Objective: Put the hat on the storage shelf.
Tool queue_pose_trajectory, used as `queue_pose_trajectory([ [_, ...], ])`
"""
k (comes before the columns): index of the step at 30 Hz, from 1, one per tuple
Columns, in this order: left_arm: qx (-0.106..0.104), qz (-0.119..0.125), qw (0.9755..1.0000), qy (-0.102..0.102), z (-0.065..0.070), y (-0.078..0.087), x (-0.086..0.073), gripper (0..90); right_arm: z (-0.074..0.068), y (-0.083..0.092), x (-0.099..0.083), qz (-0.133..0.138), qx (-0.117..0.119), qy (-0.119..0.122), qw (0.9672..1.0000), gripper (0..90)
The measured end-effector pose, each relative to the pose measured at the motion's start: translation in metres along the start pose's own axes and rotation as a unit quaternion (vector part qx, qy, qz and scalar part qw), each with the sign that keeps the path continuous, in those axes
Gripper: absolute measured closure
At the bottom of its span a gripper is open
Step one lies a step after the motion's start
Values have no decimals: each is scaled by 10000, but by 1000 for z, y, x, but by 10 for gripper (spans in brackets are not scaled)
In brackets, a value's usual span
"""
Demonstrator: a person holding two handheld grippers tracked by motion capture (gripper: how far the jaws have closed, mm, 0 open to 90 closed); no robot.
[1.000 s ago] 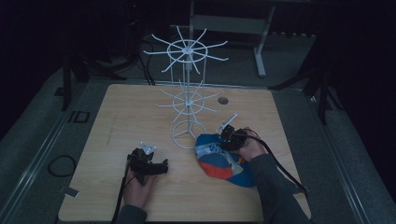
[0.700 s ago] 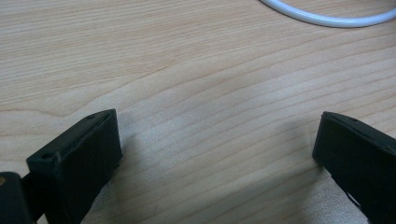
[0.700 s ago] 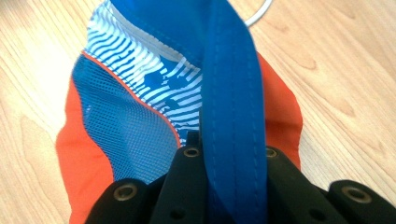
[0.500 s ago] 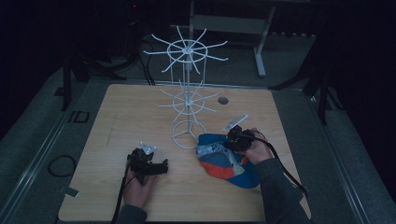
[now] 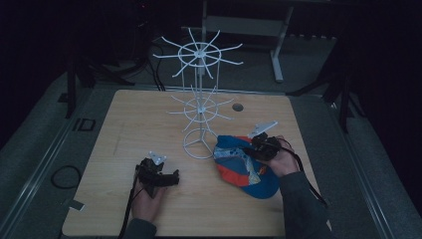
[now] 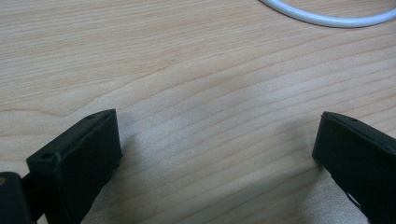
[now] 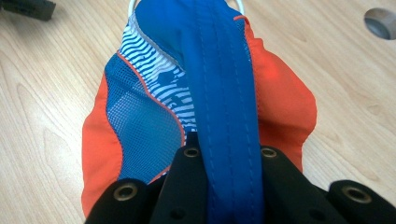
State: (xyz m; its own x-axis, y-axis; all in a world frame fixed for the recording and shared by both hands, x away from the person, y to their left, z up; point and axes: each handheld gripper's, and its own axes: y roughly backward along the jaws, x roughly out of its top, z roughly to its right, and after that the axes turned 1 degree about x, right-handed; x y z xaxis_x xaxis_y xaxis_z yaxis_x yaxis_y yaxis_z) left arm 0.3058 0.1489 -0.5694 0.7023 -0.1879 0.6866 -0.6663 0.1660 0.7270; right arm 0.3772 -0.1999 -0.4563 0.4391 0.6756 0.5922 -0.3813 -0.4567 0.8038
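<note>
Right gripper view: right tool [image 7: 229, 158] clamps the blue cap [image 7: 219, 88]; left tool [image 6: 217, 154] gapes empty.

1. A square, light wooden table [image 5: 124, 124] with rounded corners stands on dark grey floor.
2. A white wire display stand [image 5: 200, 107] rests near the table's centre on its ring base.
3. A blue and orange fabric cap [image 5: 239, 167] lies near right.
4. A small round hole [image 5: 238, 107] sits far right.

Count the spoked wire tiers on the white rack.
2. The upper tier sits at the top of the white rack; the smaller lower tier sits halfway down its pole, above the ring base.
</note>
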Motion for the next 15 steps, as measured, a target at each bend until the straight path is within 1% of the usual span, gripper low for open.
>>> queue_pose_trajectory([
  [3,1,1,10000,3,0,0,0,14,1,3,0,66,-15,-6,10000,883],
  [7,3,-4,10000,1,0,0,0,14,1,12,1,225,-86,-86,9997,883],
  [15,0,2,10000,1,0,0,0,14,4,25,2,410,-208,-149,9988,883],
])
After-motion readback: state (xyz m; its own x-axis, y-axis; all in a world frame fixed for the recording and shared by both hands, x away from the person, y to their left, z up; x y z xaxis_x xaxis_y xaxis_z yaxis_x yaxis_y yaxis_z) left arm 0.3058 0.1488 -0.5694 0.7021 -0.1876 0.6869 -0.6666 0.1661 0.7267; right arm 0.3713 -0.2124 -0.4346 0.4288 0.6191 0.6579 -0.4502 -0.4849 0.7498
